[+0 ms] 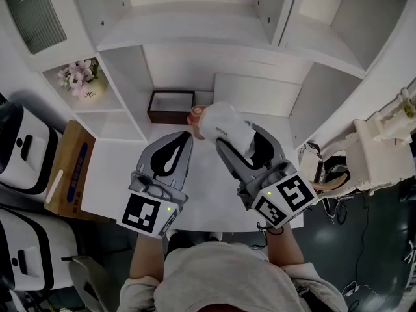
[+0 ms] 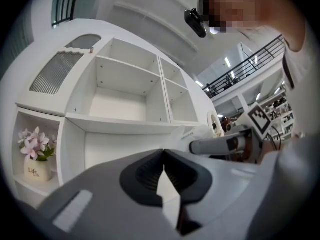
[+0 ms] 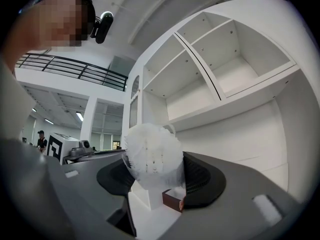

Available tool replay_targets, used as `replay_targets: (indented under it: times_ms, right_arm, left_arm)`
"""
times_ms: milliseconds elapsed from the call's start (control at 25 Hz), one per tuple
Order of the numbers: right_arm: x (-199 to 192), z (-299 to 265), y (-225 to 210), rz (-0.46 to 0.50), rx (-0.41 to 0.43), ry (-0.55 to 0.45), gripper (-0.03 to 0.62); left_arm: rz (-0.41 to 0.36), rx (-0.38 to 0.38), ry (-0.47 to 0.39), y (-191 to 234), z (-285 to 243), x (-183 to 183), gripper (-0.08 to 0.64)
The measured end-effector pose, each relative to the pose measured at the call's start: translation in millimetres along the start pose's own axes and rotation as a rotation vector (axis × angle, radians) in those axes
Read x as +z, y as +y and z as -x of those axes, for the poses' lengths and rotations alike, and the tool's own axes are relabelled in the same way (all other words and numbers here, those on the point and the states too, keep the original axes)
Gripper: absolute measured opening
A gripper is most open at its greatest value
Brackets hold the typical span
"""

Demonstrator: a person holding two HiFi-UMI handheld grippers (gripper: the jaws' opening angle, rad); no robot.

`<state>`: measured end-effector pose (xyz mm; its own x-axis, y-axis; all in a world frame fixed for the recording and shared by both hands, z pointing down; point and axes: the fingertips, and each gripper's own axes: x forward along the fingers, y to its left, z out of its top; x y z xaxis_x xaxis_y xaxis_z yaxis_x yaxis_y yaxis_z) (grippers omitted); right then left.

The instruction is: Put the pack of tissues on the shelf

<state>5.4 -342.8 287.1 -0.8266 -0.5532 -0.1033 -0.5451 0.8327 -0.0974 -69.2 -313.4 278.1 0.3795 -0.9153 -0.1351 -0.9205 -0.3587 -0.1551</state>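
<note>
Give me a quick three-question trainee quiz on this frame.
1. True or false: the left tongs are shut with nothing in them.
2. Which holds the pack of tissues? A) left tongs B) right tongs C) neither
3. Fill in: in the head view, the pot of pink flowers stands to the ____ of the dark open box.
Key: 1 true; 2 B; 3 left.
</note>
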Motion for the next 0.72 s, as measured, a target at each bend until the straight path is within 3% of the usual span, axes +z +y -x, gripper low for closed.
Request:
replay_targets:
  times_ms: [720]
  right_arm:
    - [48.1, -54.3, 16.9, 0.093, -0.152, -0.062, 0.262]
  left_arm:
    - [0.048, -0.163, 0.01, 59.2, -7.4, 15.6, 0.002]
